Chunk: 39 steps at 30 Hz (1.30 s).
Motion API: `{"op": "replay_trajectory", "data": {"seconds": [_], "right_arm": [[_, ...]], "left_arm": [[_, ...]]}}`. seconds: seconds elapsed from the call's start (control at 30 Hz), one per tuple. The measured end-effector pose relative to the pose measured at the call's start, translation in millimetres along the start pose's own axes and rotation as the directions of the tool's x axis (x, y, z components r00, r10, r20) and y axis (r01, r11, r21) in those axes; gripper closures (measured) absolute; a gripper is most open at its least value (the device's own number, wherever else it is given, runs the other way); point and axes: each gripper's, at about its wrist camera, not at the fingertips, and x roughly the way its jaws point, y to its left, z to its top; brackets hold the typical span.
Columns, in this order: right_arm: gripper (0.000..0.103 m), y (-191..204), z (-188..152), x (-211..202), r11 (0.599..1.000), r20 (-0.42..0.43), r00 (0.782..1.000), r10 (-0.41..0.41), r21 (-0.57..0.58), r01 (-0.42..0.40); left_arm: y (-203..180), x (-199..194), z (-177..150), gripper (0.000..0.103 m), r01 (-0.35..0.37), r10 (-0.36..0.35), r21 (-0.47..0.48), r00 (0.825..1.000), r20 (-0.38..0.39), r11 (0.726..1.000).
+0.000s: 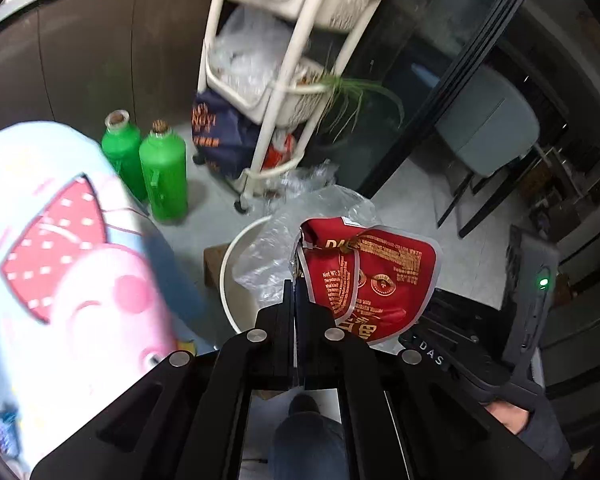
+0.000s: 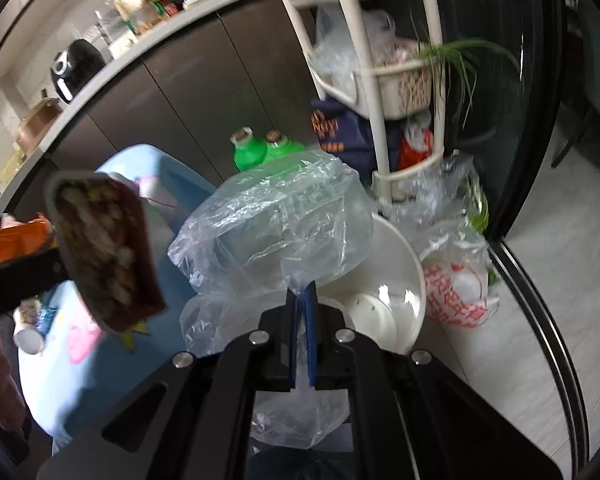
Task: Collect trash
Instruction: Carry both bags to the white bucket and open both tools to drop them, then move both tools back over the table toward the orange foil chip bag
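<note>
While green bottles (image 1: 156,168), cart (image 1: 276,92) crowd bin (image 1: 230,264), possibly blocking.

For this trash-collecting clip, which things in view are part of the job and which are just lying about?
Part of the job:
- red snack packet, clamped in the left gripper
- clear plastic bag, pinched in the right gripper
- white bin

Just lying about:
- two green bottles
- cream trolley rack
- blue cartoon-print table
</note>
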Motion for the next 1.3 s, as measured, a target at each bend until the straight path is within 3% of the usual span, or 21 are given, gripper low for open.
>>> {"op": "replay_trajectory", "data": {"seconds": [0.1,0.17,0.23,0.27,0.3,0.33,0.37,0.53,0.6,0.67,1.03,1.3], "right_arm": [[0.095,-4,2,20,1.000,-0.031,1.000,0.001,-0.002,-0.001],[0.089,-7,0,30,1.000,-0.044,0.999,0.001,-0.012,-0.001],[0.075,-7,-3,36,0.999,-0.051,0.999,-0.012,-0.037,0.011],[0.069,-7,-4,38,0.999,-0.050,0.999,-0.019,-0.050,0.017],[0.054,-9,-3,40,0.998,-0.045,0.999,-0.025,-0.062,0.022],[0.044,-9,-4,40,0.997,-0.034,0.999,-0.030,-0.071,0.028],[0.040,-10,-5,39,0.997,-0.027,0.999,-0.029,-0.076,0.026],[0.016,-10,-7,34,0.996,-0.008,1.000,-0.011,-0.091,0.010],[0.009,-9,-6,31,0.995,0.007,1.000,-0.001,-0.098,0.002],[0.006,-6,-5,28,0.994,0.011,1.000,0.003,-0.106,-0.002],[0.004,22,-2,-13,0.993,0.051,0.998,0.020,-0.121,-0.013],[0.004,79,-3,-58,0.977,0.101,0.989,0.108,-0.193,-0.087]], "left_arm": [[2,26,1,0.102,-0.035,0.036,0.013,0.999,-0.027,0.999],[3,39,1,0.102,-0.065,0.066,0.027,0.997,-0.032,0.998],[6,46,0,0.101,-0.095,0.096,0.029,0.995,-0.033,0.995],[6,51,1,0.092,-0.107,0.108,0.031,0.994,-0.029,0.994],[6,53,1,0.069,-0.121,0.122,0.031,0.992,-0.025,0.992],[7,55,2,0.057,-0.146,0.146,0.028,0.989,-0.010,0.989],[7,55,2,0.043,-0.168,0.168,0.026,0.986,0.012,0.985],[7,51,7,0.025,-0.225,0.224,0.014,0.973,0.055,0.974],[8,47,9,0.012,-0.242,0.242,0.000,0.967,0.079,0.970],[10,42,9,0.008,-0.254,0.255,-0.020,0.962,0.094,0.967],[3,-12,7,0.008,-0.220,0.223,-0.037,0.968,0.118,0.975],[5,-94,-11,0.008,-0.267,0.276,-0.070,0.939,0.205,0.961]]}}
